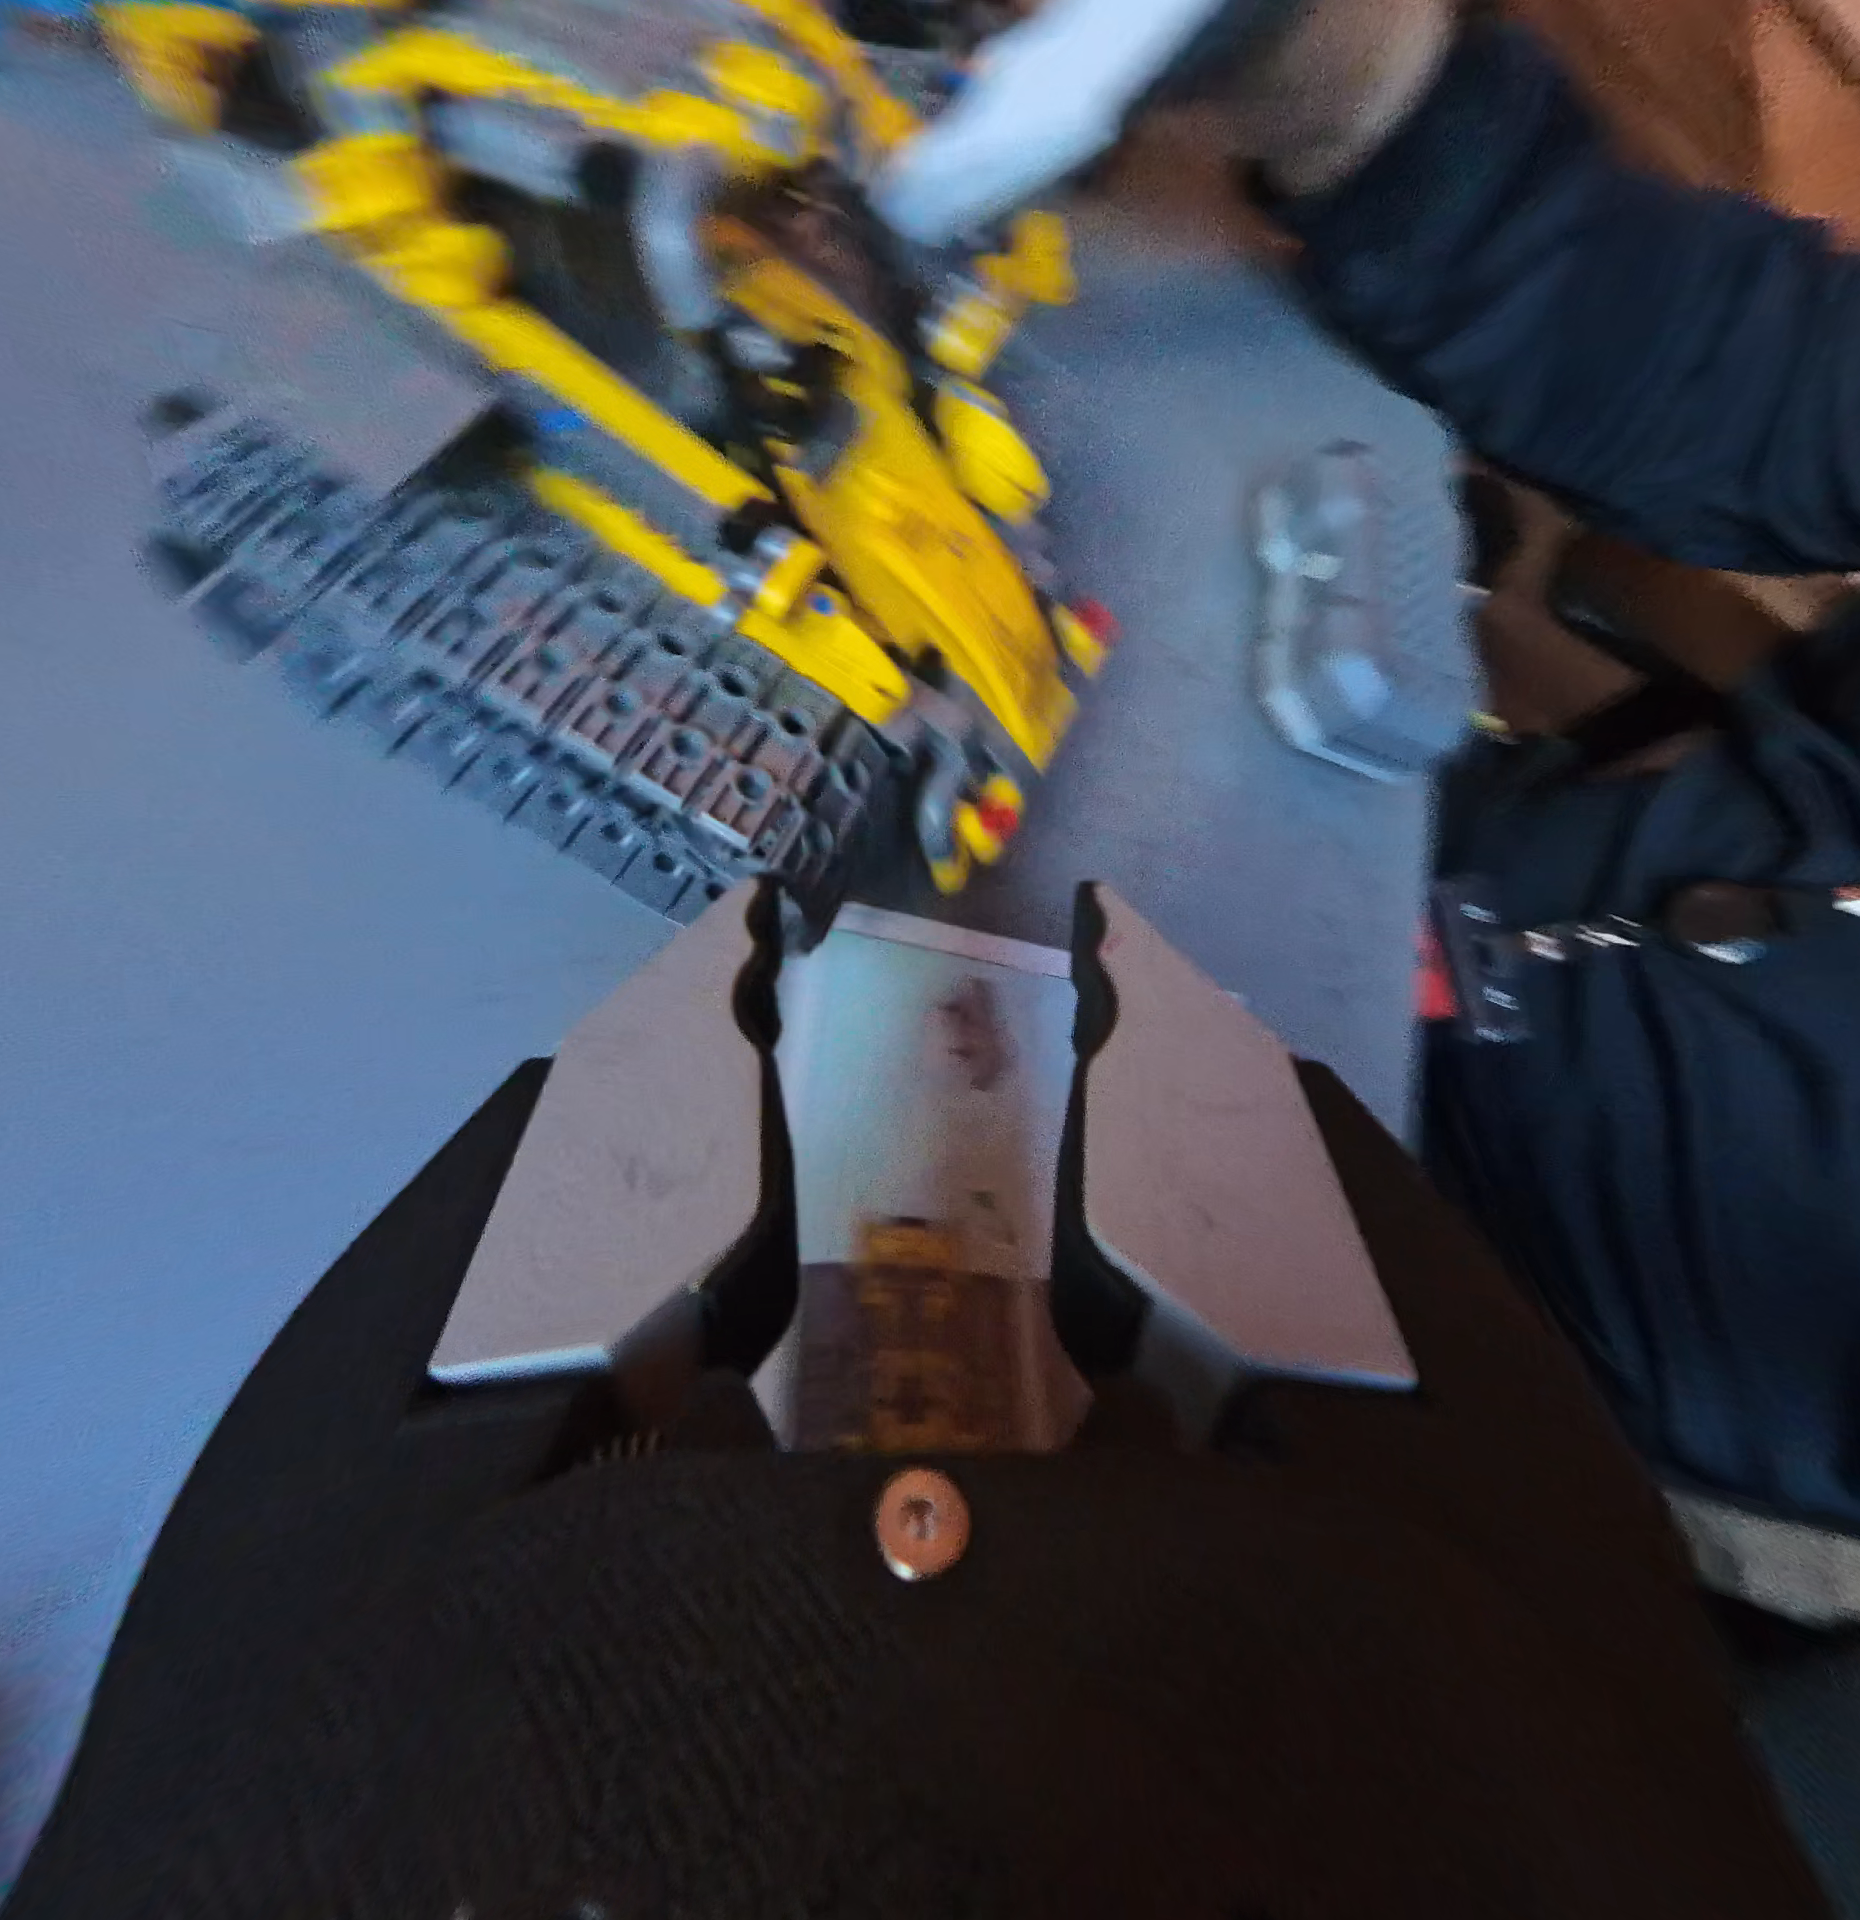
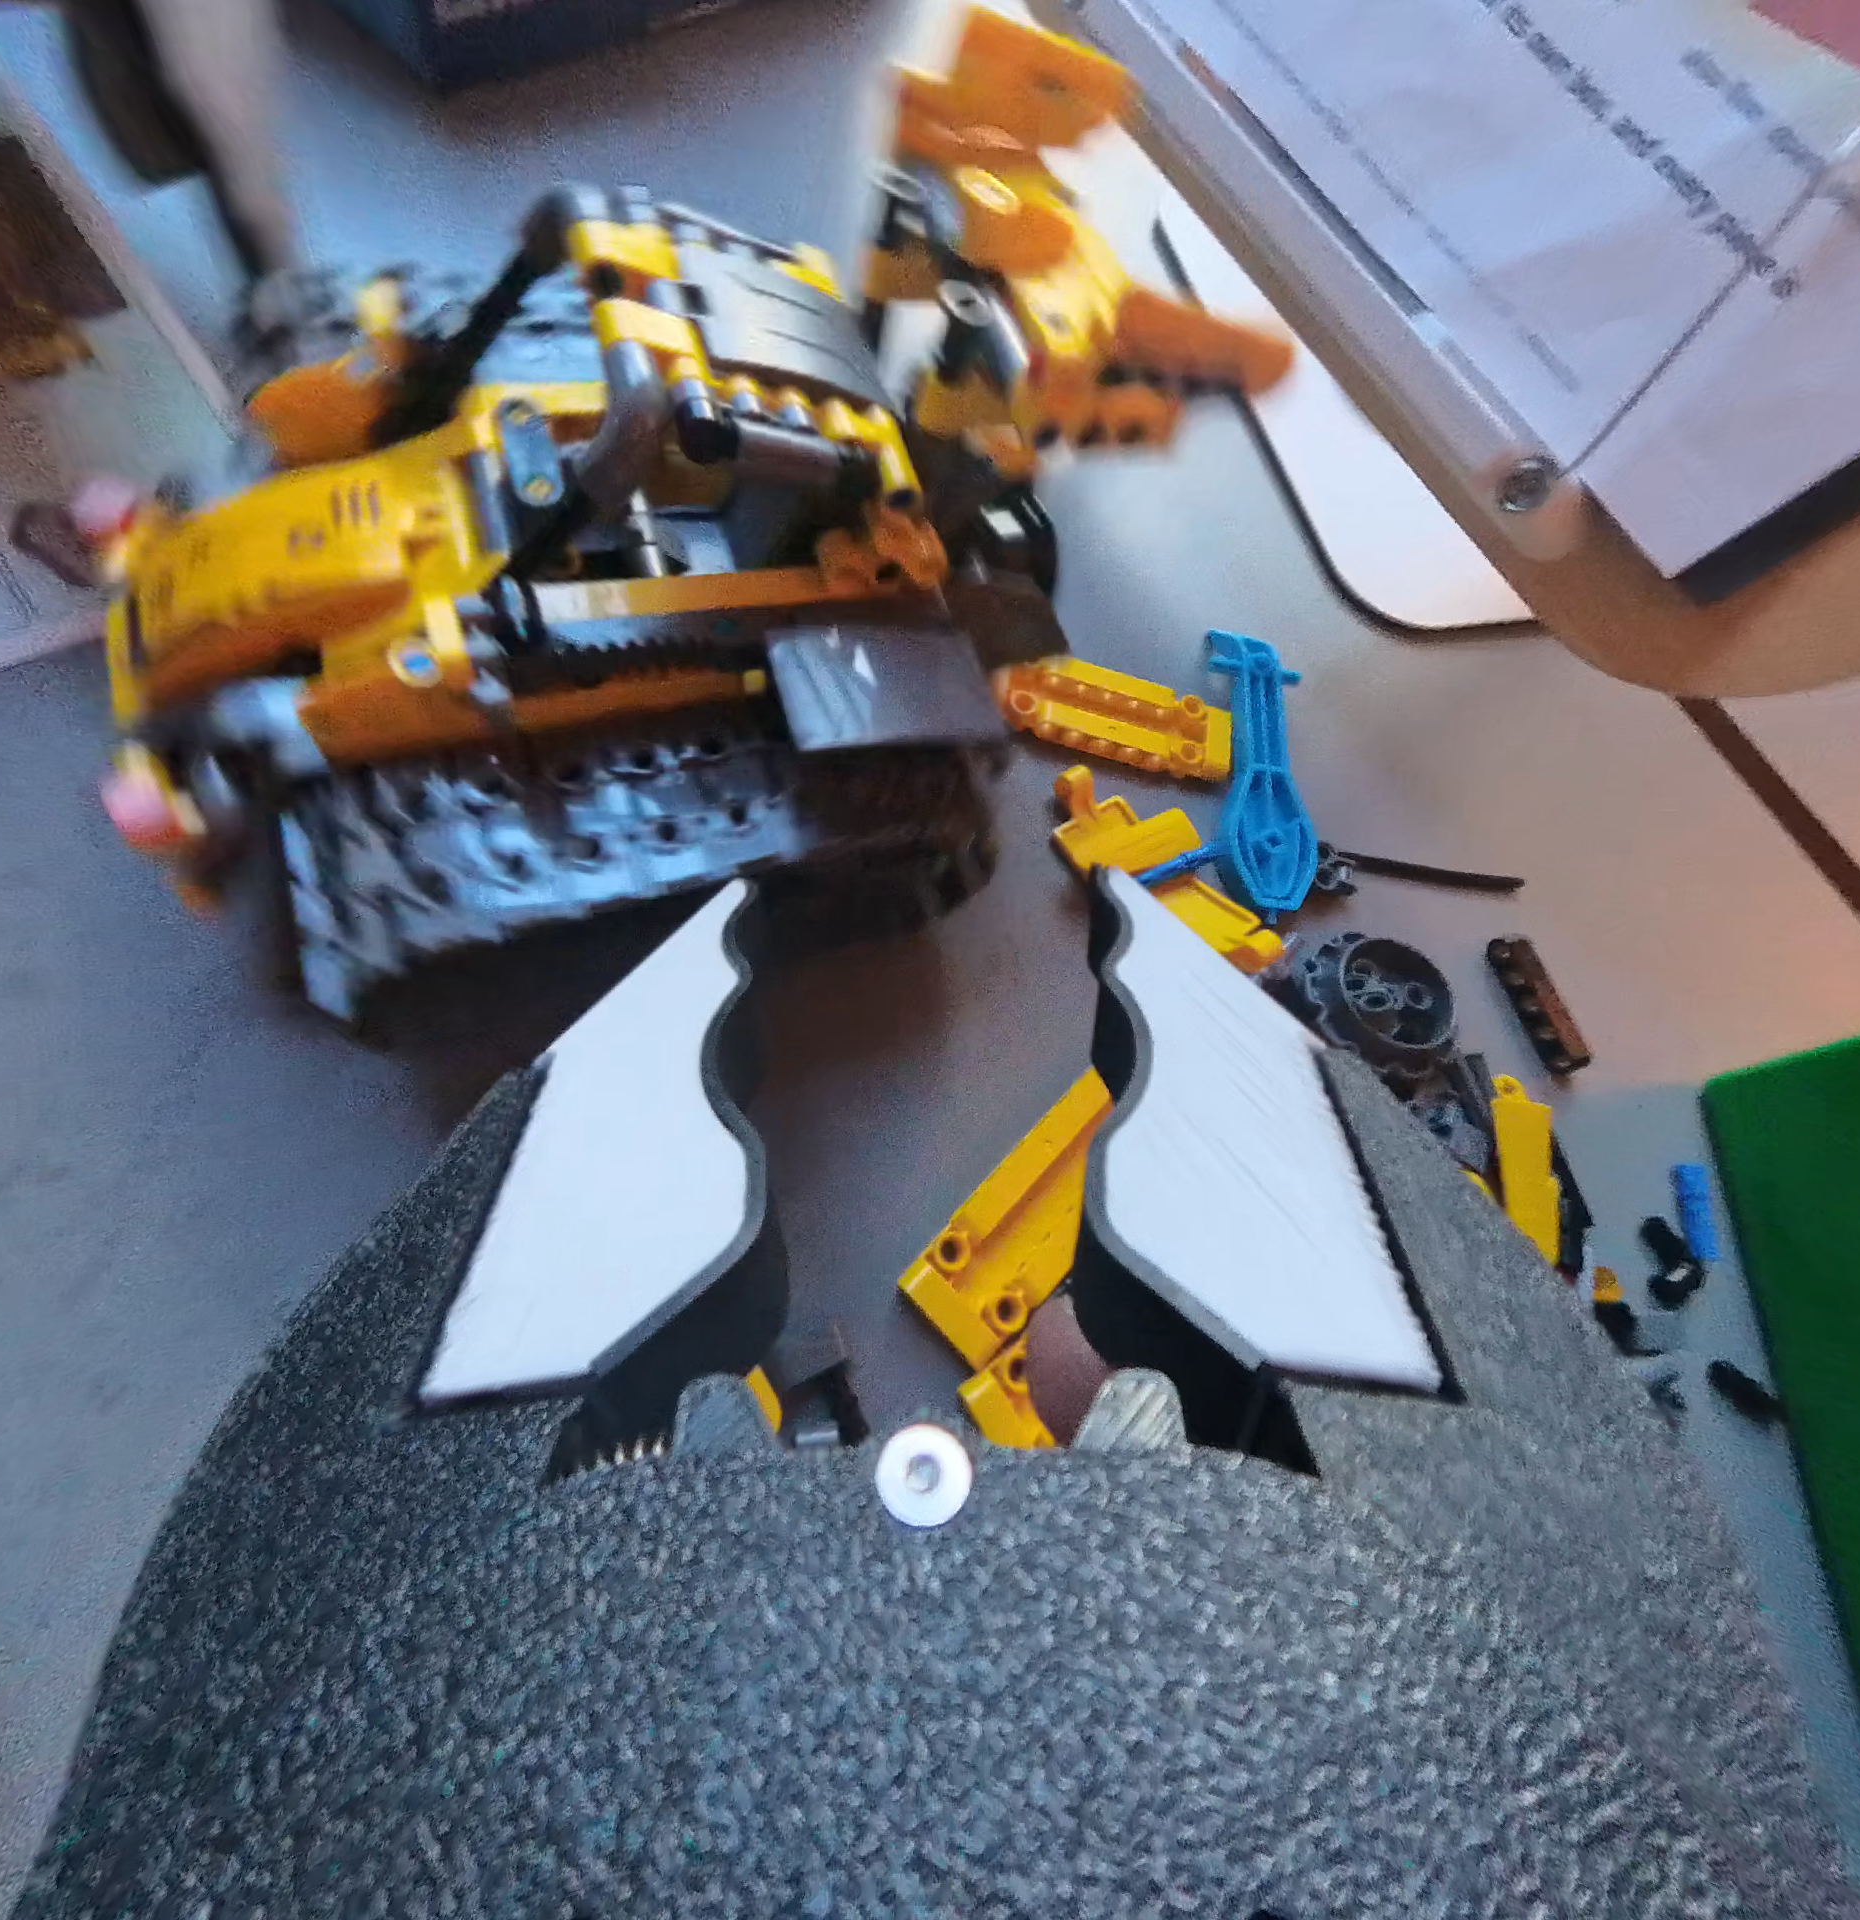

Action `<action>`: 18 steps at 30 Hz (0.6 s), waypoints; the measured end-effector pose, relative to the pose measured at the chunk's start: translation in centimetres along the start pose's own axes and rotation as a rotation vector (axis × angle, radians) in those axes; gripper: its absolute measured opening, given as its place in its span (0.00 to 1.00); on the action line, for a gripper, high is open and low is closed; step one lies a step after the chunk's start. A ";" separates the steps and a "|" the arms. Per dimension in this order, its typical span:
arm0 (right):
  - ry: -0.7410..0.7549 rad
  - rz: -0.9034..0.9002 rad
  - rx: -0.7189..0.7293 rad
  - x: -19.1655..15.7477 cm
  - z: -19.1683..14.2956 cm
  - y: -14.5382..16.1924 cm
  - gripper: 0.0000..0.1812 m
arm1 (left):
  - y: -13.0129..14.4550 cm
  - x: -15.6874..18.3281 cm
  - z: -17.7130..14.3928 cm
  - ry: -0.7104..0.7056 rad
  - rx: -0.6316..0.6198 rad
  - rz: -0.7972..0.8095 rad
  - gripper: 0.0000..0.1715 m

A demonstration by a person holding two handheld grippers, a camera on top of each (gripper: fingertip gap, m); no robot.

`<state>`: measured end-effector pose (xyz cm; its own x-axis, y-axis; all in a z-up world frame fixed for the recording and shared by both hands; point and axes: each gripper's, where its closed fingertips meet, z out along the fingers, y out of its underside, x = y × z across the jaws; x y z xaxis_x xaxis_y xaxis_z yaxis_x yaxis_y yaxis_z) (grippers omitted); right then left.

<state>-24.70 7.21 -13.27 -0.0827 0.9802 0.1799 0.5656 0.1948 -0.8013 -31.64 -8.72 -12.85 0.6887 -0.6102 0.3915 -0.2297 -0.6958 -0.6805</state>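
Observation:
A yellow and black brick-built tracked vehicle [image 1: 697, 468] stands on a dark grey table [image 1: 178, 935], blurred by motion. My left gripper [image 1: 924, 925] is shut on a flat glossy slab, maybe a booklet or box [image 1: 926, 1122], which fills the gap between the fingers just short of the vehicle's track [image 1: 510, 644]. In the right wrist view the vehicle [image 2: 541, 582] lies ahead. My right gripper [image 2: 921, 925] is open and empty, with its tips just in front of the track [image 2: 593, 852]. A yellow angled beam [image 2: 1009, 1247] lies on the table under it.
Loose parts lie right of the right gripper: a blue piece [image 2: 1258, 790], yellow beams [image 2: 1113, 707], a dark gear [image 2: 1383, 987] and a brown beam [image 2: 1539, 1003]. A green plate [image 2: 1819, 1351] and a stand with a printed sheet [image 2: 1528, 208] are at the right. A person in dark clothes [image 1: 1632, 364] and a clear plastic thing [image 1: 1341, 603] are at the right of the left wrist view.

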 end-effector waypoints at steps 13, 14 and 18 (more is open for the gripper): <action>-0.382 0.007 -0.113 -5.1 -1.7 3.3 0.41 | 1.2 -0.5 3.0 -0.413 -0.011 0.092 0.38; -0.411 0.002 -0.122 -5.6 -1.1 3.1 0.41 | 1.3 -0.4 3.6 -0.407 -0.015 0.085 0.36; -0.562 0.029 -0.138 -7.0 0.1 1.9 0.37 | 0.7 -1.1 4.4 -0.404 0.032 0.041 0.40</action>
<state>-23.14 0.72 -16.12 -0.4672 0.8608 -0.2016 0.6730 0.1984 -0.7126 -29.52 -6.85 -16.52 0.8954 -0.4354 0.0932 -0.2459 -0.6579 -0.7118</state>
